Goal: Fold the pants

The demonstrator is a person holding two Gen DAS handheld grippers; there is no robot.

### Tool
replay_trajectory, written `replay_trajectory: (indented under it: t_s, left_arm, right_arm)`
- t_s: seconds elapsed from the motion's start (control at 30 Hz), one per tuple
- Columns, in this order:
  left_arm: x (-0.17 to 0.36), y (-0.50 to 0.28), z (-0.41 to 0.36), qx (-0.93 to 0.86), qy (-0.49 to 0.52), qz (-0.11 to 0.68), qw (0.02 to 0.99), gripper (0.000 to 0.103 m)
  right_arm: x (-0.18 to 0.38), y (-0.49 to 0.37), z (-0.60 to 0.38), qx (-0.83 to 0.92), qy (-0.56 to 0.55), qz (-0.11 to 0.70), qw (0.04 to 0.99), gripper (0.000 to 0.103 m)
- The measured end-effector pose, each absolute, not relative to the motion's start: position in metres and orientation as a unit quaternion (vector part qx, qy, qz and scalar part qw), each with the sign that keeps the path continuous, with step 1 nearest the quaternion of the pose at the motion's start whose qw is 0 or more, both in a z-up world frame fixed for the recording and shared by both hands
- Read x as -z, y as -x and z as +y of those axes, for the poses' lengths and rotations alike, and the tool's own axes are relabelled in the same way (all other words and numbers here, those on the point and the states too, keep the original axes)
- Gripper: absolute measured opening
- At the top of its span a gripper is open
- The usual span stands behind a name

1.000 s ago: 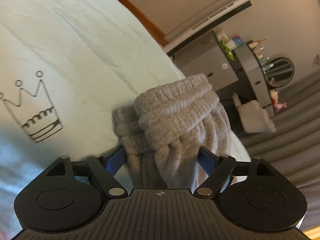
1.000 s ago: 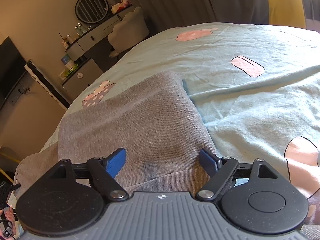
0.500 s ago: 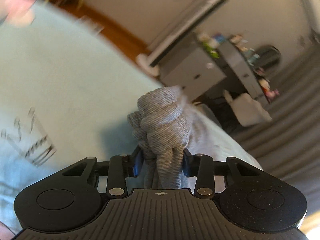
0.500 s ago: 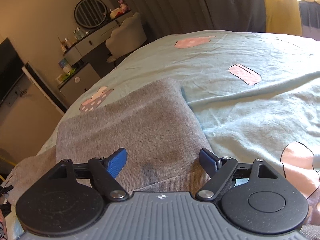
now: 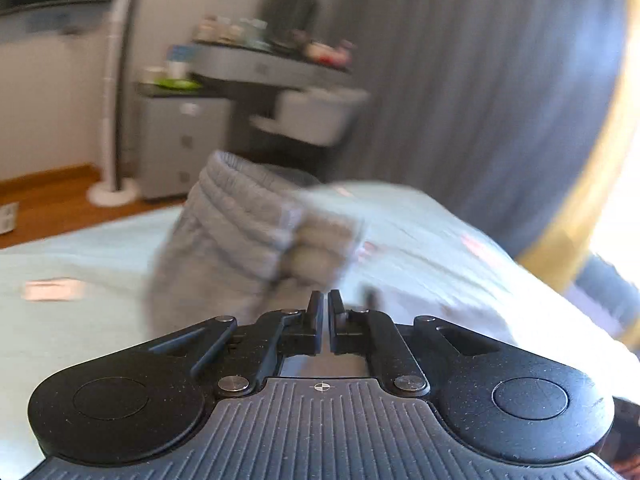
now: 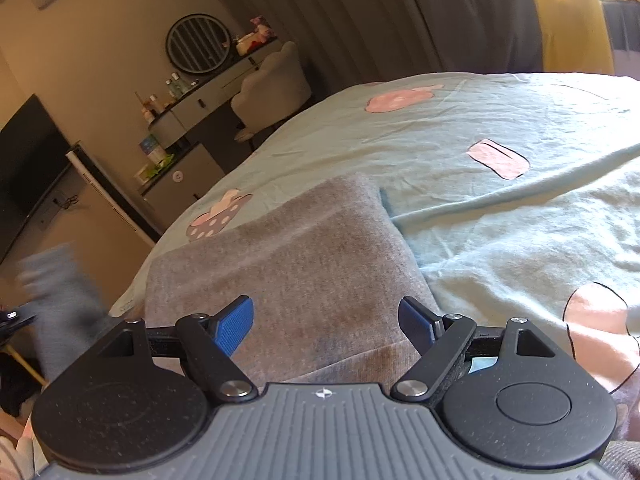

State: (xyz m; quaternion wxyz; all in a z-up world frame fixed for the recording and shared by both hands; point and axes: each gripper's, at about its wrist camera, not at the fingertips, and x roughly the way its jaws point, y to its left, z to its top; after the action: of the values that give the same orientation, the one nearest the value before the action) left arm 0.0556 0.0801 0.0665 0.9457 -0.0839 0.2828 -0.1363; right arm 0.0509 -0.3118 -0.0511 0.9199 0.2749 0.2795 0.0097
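Observation:
The grey pants point(image 6: 304, 264) lie flat on the light blue bedsheet point(image 6: 500, 216) in the right wrist view. My right gripper point(image 6: 326, 322) is open, its blue pads either side of the fabric, just above it. In the blurred left wrist view my left gripper point(image 5: 325, 300) is shut on the bunched ribbed waistband of the pants point(image 5: 240, 220), lifted off the bed. The lifted grey end also shows blurred at the left edge of the right wrist view point(image 6: 56, 288).
A grey dresser with bottles and a round mirror point(image 6: 198, 44), a pale chair point(image 6: 272, 88) and a TV point(image 6: 28, 160) stand beyond the bed's far edge. Dark curtains point(image 6: 400, 12) hang behind. The sheet has pink printed patches point(image 6: 498, 158).
My left gripper closed on the waistband and has lifted and swung it, the view turning toward the dresser and curtains. My right gripper stayed open over the pants.

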Motion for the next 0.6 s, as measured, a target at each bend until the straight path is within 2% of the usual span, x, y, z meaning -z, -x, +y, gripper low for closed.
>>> replay_trajectory:
  t_s: [0.13, 0.2, 0.27, 0.43, 0.6]
  left_arm:
    - [-0.034, -0.055, 0.023, 0.177, 0.084, 0.339, 0.920, 0.024]
    - [-0.023, -0.048, 0.014, 0.188, 0.102, 0.361, 0.908, 0.037]
    - [-0.018, -0.035, 0.018, 0.174, 0.103, 0.363, 0.909, 0.059]
    - [-0.022, -0.026, 0.058, 0.019, 0.090, 0.363, 0.927, 0.072]
    - [-0.023, -0.023, 0.104, -0.080, 0.095, 0.361, 0.924, 0.078]
  right_arm:
    - [0.049, -0.047, -0.305, -0.035, -0.268, 0.282, 0.920, 0.081]
    - [0.048, -0.045, -0.301, -0.049, -0.266, 0.283, 0.920, 0.081]
    - [0.048, -0.044, -0.297, -0.066, -0.263, 0.287, 0.919, 0.081]
    - [0.048, -0.063, -0.279, -0.114, -0.281, 0.307, 0.902, 0.081]
    - [0.041, -0.095, -0.237, -0.172, -0.284, 0.317, 0.888, 0.072]
